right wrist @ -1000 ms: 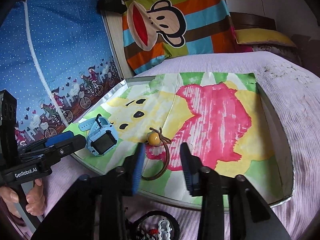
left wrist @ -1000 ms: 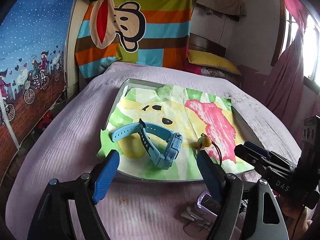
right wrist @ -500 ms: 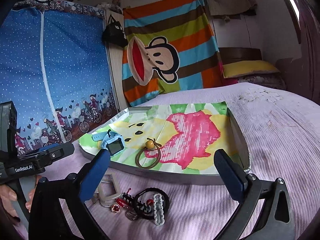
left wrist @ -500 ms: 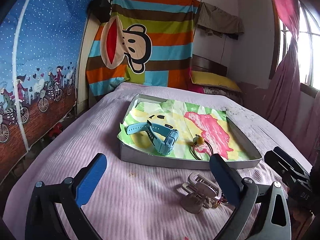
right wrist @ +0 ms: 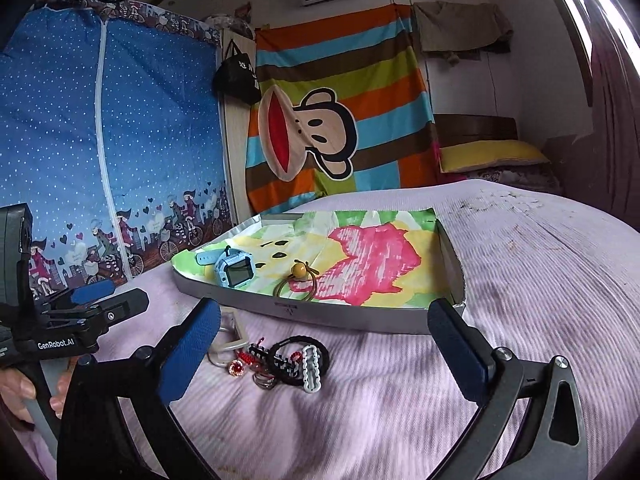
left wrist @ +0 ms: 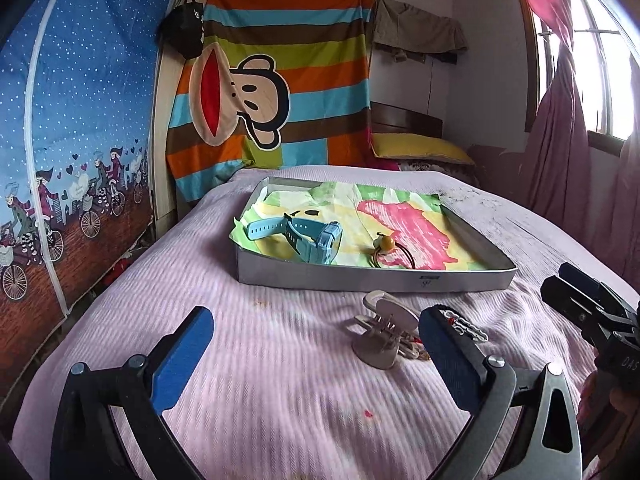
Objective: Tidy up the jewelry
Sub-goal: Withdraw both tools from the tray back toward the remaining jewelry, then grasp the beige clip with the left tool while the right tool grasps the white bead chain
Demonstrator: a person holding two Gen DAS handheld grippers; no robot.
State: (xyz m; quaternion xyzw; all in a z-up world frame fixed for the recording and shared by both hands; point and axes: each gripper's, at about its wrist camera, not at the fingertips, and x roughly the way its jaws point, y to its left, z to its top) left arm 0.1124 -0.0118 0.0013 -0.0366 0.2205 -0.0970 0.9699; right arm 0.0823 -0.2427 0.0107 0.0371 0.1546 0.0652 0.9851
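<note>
Both grippers released above the bed, jewelry split between tray and bedspread

The left gripper (left wrist: 316, 344) and right gripper (right wrist: 324, 344) hold their jaws spread wide with nothing between them. At frame centre the tray (right wrist: 352, 318) sits on the pink bedspread (right wrist: 520, 280), holding a blue watch (right wrist: 234, 270) at its left and a hair tie (right wrist: 298, 282) beside it. In front of the tray, a hair clip (left wrist: 384, 334), bracelets (right wrist: 298, 358) and a red-stone ring (right wrist: 236, 367) lie bunched on the bedspread.

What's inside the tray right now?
Inside the tray, on a painted paper liner, lie a blue watch and a brown hair tie with a yellow bead. Whatever is under the paper is covered.
</note>
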